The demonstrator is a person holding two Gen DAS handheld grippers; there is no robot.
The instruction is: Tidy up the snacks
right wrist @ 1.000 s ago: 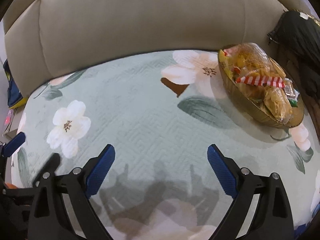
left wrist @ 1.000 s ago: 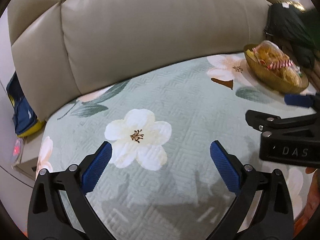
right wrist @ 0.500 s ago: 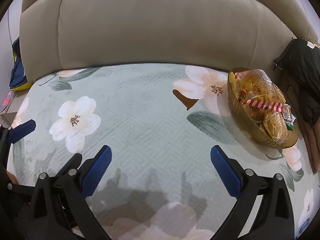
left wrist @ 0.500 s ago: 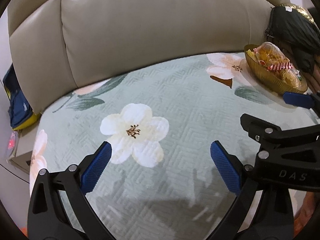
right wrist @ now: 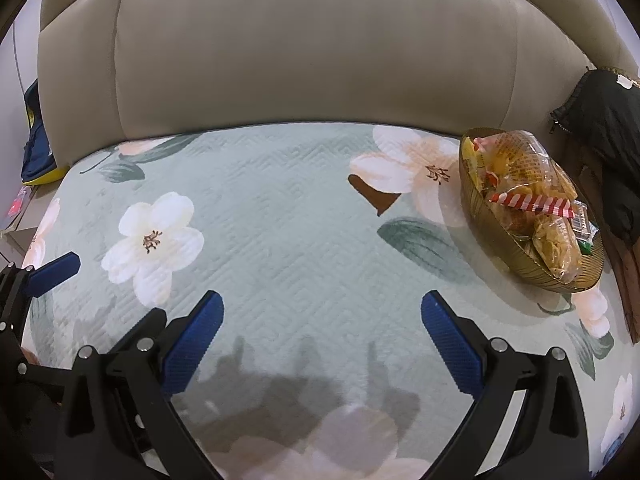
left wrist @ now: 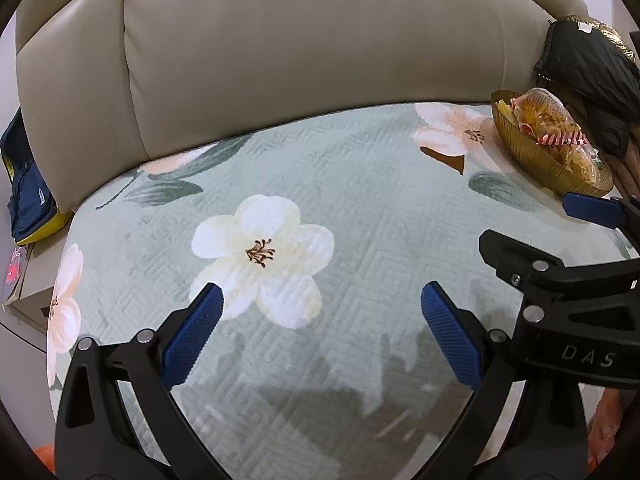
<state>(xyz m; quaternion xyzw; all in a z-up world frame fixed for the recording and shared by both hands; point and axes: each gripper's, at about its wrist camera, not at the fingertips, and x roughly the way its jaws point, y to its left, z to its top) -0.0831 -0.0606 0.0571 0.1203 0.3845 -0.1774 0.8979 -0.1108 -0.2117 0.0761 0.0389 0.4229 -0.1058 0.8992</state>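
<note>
1. Straight ahead of my tools stands a beige padded headboard [right wrist: 304, 48].
2. Beneath them lies a pale green quilt [right wrist: 288, 232] printed with white flowers.
3. Far right, a black garment [right wrist: 612, 140] is heaped.
4. Far left, a navy and yellow bag [left wrist: 28, 196] sits beyond the quilt's edge.

Each tool, the left gripper [left wrist: 320, 330] and the right gripper [right wrist: 322, 330], was black plastic with angular cut-out arms, silver screws behind the fingers, textured blue pads [left wrist: 192, 334] inside the tips, and "DAS" [left wrist: 587, 356] printed on its body.
</note>
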